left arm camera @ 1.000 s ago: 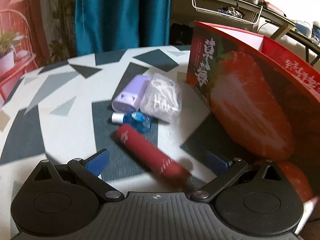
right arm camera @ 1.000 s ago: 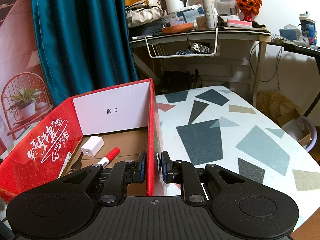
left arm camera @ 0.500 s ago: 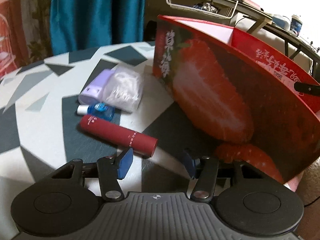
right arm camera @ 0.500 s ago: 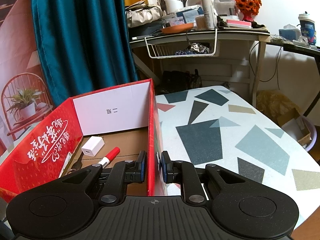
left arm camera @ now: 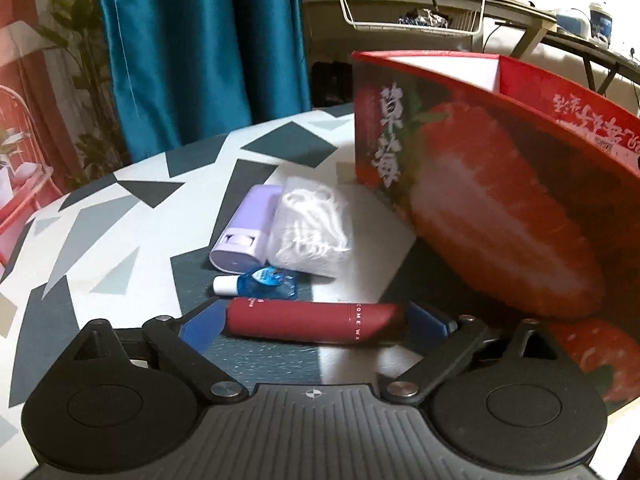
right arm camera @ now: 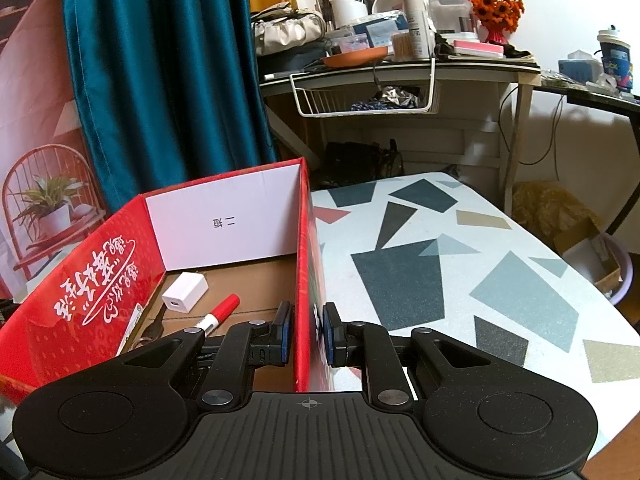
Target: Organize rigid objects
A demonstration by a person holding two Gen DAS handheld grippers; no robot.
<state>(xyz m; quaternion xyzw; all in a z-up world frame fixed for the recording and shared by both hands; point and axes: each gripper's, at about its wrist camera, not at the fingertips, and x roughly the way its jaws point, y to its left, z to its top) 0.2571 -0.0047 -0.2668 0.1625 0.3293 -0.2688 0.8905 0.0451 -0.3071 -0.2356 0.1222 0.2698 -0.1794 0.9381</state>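
Moved: red tube, now crosswise between left gripper pads, jaws just reopened wide.
Right gripper: clamped on one box wall.
Table: four items.
Box: two items.

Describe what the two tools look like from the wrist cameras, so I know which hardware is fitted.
Both match: the left tool and right tool have a ribbed black body marked with a small white crosshair, two round black housings, black link arms with silver pivot pins, and blue pads. No cables, hands or sleeves show.

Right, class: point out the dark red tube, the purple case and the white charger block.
dark red tube (left arm camera: pixel 308 320): left wrist view, middle of its body.
purple case (left arm camera: pixel 248 236): left wrist view, its top face.
white charger block (right arm camera: pixel 185 292): right wrist view, its upper face.
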